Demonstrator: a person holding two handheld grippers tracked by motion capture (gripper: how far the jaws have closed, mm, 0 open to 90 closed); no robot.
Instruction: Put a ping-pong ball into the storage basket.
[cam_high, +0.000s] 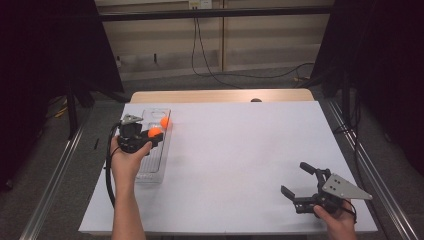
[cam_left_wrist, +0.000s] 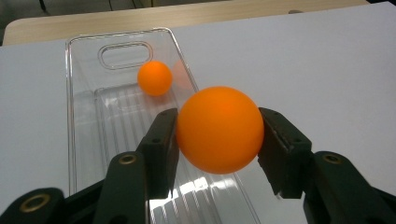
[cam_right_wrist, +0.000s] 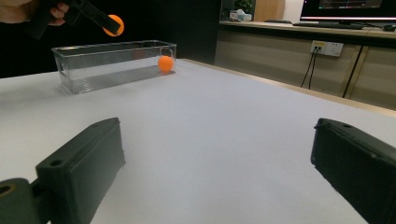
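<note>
The held orange ball (cam_left_wrist: 219, 129) sits clamped between the left tongs (cam_high: 156, 135), above the clear tray (cam_left_wrist: 74, 116), seemingly over its right wall, though the angle makes that hard to judge. A second orange ball (cam_left_wrist: 154, 78) already lies inside at the tray's far end. What remains is the release into the tray. The right tongs (cam_high: 296, 180) rest apart and empty, low over the white desk (cam_high: 240, 150), well away.

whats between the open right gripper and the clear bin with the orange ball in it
Nothing: in the high view, only bare white table lies between the right gripper and the clear bin.
</note>
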